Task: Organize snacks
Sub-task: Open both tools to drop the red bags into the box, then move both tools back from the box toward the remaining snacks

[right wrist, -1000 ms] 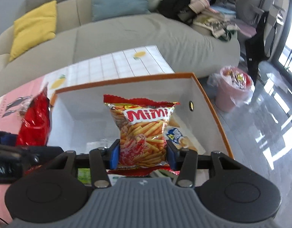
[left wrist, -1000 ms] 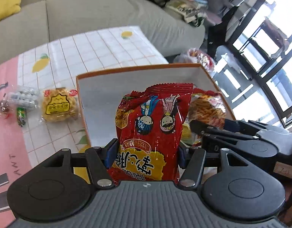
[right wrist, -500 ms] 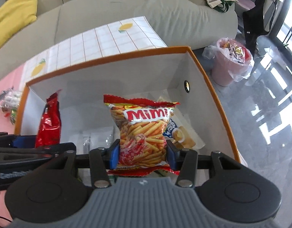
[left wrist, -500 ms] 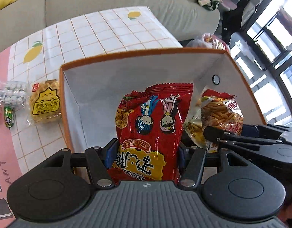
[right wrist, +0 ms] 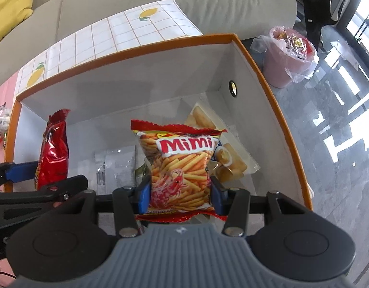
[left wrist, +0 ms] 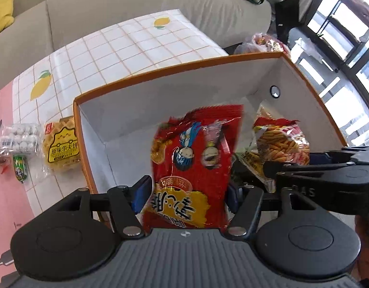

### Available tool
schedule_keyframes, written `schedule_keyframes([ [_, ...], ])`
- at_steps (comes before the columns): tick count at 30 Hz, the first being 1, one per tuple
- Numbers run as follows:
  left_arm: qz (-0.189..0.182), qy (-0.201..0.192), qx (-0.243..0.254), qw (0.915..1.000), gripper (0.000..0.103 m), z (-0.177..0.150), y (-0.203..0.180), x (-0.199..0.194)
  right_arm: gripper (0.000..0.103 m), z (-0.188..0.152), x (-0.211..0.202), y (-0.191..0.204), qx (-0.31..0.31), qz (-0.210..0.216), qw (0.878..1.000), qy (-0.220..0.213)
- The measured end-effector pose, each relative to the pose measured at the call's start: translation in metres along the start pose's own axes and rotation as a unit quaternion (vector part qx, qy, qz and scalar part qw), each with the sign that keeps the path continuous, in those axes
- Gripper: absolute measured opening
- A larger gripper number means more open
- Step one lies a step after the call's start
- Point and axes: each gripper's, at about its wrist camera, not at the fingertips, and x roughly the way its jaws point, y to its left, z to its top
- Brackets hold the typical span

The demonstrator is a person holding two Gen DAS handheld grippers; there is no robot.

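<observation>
Red chip bag [left wrist: 191, 168] hangs over the orange-rimmed box [left wrist: 174, 68] as my left tool [left wrist: 186, 192] spreads to drop it, while my right tool [right wrist: 180, 193] pinches the Mimi bag [right wrist: 182, 165], to be released next.

Glossy foil snack bags [left wrist: 191, 168], seemingly matt cardboard box [left wrist: 174, 91].

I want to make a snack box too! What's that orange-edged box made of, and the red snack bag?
The box looks like stiff cardboard or board: flat matte white walls, crisp folded corners, orange rim, though fabric-covered board is possible. The red snack bag looks like glossy plastic film: shiny glare, wrinkles, a zigzag crimped top.
</observation>
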Motion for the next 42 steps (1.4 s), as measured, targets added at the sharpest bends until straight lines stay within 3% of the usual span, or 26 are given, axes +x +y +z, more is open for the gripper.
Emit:
schedule_keyframes([
  [3, -0.001, -0.015, 0.015, 0.9998, 0.081, 0.001, -0.003, -0.007, 0.05, 0.0, -0.001, 0.001, -0.002, -0.003, 1.0, 0.0],
  [6, 0.008, -0.025, 0.02, 0.9995, 0.085, 0.002, -0.004, -0.014, 0.06, -0.001, -0.004, 0.001, 0.0, -0.007, 1.0, -0.007],
  [13, 0.007, -0.048, -0.015, 0.9987, 0.086, -0.003, 0.005, -0.032, 0.068, -0.002, -0.008, -0.002, 0.012, -0.01, 1.0, -0.019],
  [16, 0.012, -0.065, -0.03, 0.9974, 0.086, -0.006, 0.009, -0.043, 0.08, -0.004, -0.015, -0.005, 0.023, -0.01, 0.999, -0.04],
  [25, 0.038, -0.118, -0.048, 0.9912, 0.087, -0.021, 0.023, -0.085, 0.09, -0.021, -0.046, -0.007, 0.035, -0.035, 0.988, -0.148],
  [31, 0.052, -0.126, -0.06, 0.9889, 0.087, -0.04, 0.04, -0.104, 0.093, -0.024, -0.053, -0.005, 0.031, -0.029, 0.984, -0.17],
  [37, 0.077, -0.113, -0.042, 0.9898, 0.087, -0.061, 0.056, -0.117, 0.093, -0.026, -0.058, 0.012, -0.032, -0.03, 0.984, -0.171],
  [39, 0.076, -0.108, -0.037, 0.9906, 0.087, -0.067, 0.063, -0.123, 0.093, -0.029, -0.061, 0.022, -0.055, -0.017, 0.985, -0.165],
  [42, 0.075, -0.105, -0.036, 0.991, 0.087, -0.073, 0.075, -0.132, 0.093, -0.034, -0.07, 0.036, -0.074, 0.042, 0.984, -0.158],
])
